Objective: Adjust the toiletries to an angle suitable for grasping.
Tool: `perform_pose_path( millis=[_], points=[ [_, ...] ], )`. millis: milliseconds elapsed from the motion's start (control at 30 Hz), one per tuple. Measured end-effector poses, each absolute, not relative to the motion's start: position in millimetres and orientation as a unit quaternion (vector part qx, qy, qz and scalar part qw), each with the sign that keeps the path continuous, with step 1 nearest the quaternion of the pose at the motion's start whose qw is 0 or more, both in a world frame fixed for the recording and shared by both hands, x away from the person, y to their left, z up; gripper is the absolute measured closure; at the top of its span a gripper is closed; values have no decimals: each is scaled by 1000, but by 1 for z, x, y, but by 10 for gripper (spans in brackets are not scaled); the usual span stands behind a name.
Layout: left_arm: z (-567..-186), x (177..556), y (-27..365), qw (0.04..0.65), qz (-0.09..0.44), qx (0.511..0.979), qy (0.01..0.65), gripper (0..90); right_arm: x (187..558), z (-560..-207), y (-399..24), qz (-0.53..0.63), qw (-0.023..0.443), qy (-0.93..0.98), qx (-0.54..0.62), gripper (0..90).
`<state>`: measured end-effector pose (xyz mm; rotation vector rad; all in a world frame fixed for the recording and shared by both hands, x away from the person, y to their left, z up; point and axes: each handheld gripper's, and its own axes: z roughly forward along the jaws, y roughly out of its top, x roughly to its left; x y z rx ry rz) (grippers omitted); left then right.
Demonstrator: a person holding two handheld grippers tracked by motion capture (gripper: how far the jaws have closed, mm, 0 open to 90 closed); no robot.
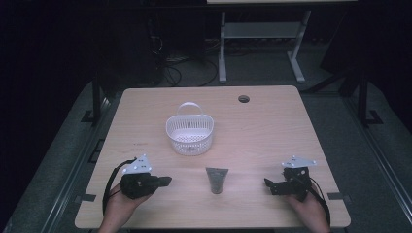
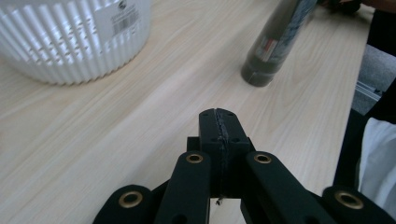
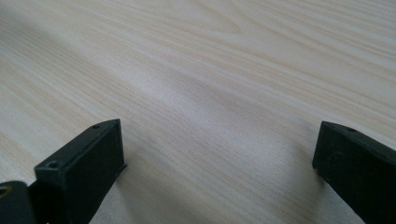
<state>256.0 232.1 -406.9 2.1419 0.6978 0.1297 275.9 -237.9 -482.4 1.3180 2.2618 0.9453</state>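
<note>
Left claw (image 1: 165,181) jaws together, right claw (image 1: 268,184) spread, both w/ nothing held; likely next: approach tube (image 1: 216,180) low, square-on, toward basket (image 1: 189,135).

We see a white slatted basket (image 1: 189,133) standing upright at the middle of the desk (image 1: 272,126), its handle raised. Nearer us lies a dark grey tube (image 1: 216,179), flat on the wood, cap end toward us, apart from the basket.
</note>
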Motion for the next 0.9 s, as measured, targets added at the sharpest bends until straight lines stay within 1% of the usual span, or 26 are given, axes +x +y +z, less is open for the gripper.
perform_pose_path(
  millis=[400, 900],
  points=[
    [-382, 255, 204, 457, 36, 854, 246, 897, 276, -482, -238, 335, 178, 799, 467, 14],
    [-360, 256, 172, 469, 34, 858, 208, 897, 276, -482, -238, 334, 179, 800, 466, 14]
  ],
)
